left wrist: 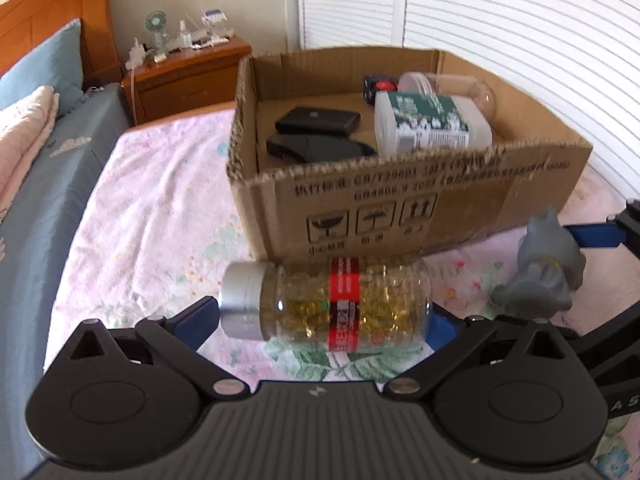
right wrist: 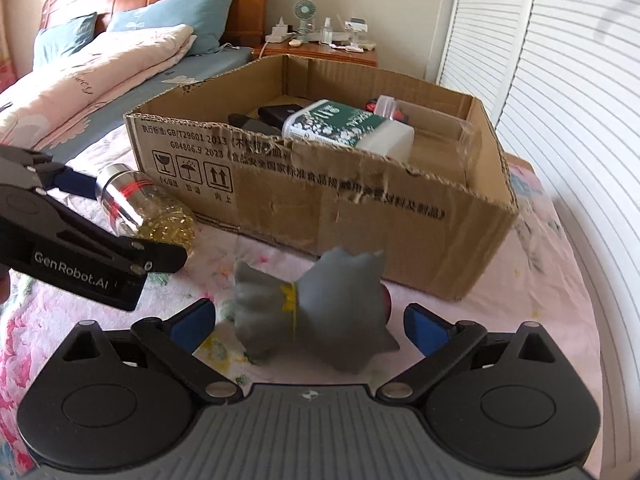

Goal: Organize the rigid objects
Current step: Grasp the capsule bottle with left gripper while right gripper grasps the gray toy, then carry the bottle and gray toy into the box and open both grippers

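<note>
**On the bed, before the box: both tools lined up, neither gripping**

Far left: left gripper [left wrist: 320,320] low over the floral sheet [left wrist: 160,208], jaws spread wide. Between them, capsule bottle [left wrist: 326,306] on its side, silver cap toward the left finger; pads apparently not yet pressing, though the bottle nearly fills the gap.

Centre: cardboard box [left wrist: 400,208] just behind, open-topped, already holding two black cases [left wrist: 318,120], a white-and-green container [left wrist: 430,124] and a clear jar [left wrist: 452,88].

Right: right gripper [right wrist: 310,328] also spread apart, straddling the grey toy figure [right wrist: 312,308] lying tipped over on the sheet, daylight visible beside each pad.

Step judged: pre-grasp on the last loose items, box partly filled.

Next move likely calls for: closing squarely on each; bottle round and smooth, so prone to roll or slip; toy's uneven shape needs a hold across its body. Then lift clear of the near wall.
</note>
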The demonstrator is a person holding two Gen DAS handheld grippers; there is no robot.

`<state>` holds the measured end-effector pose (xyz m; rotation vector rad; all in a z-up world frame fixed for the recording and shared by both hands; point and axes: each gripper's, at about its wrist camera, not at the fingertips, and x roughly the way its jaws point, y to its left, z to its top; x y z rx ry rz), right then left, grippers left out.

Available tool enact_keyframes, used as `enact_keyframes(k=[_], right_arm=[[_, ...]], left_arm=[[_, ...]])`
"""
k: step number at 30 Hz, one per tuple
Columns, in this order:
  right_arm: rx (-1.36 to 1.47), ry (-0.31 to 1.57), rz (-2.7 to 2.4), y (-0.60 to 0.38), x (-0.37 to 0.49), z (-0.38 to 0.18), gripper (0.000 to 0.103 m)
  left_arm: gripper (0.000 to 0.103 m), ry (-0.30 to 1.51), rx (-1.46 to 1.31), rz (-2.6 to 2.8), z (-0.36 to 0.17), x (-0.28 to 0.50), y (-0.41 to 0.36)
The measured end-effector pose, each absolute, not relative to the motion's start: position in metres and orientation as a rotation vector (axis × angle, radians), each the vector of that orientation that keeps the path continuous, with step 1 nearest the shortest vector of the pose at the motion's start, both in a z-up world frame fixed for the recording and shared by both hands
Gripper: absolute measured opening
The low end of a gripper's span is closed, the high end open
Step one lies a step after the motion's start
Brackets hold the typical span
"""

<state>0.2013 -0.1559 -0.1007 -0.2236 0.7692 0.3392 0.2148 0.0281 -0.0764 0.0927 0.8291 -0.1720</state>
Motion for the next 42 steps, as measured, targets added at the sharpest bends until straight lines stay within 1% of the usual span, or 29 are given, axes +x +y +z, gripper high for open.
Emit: enact_keyframes(k=[1, 6, 8, 9, 11, 26, 35, 42], right_arm=[[-0.227, 0.769, 0.346, -0.156, 0.201, -0.100, 0.100], [-0.240, 0.767, 0.353, -0.157, 0.203, -0.098, 0.088], [-0.241, 0.765, 0.357, -0.158, 0.202, -0.096, 0.083], [-0.241, 0.765, 0.361, -0.159, 0.201, -0.095, 0.080], [-0.253, 0.766, 0.359, -0.158, 0.200, -0.094, 0.078], [-0.278, 0.773, 0.400, -0.168, 0.180, -0.066, 0.076], [-0.299, 0.706, 0.439, -0.177, 0.172, -0.025, 0.076], [-0.306, 0.651, 0.448, -0.178, 0.185, 0.001, 0.076]], left_arm=[[0.101, 0.821, 0.086, -0.182, -0.074, 0.215, 0.029], [0.099, 0.836, 0.072, -0.201, -0.072, 0.220, 0.028], [0.097, 0.837, 0.071, -0.208, -0.071, 0.220, 0.028], [0.093, 0.836, 0.080, -0.207, -0.070, 0.220, 0.027], [0.093, 0.838, 0.095, -0.213, -0.069, 0.220, 0.027], [0.093, 0.876, 0.139, -0.302, -0.050, 0.202, 0.037], [0.093, 0.830, 0.185, -0.396, -0.001, 0.188, 0.039], [0.093, 0.772, 0.180, -0.405, 0.029, 0.217, 0.030]])
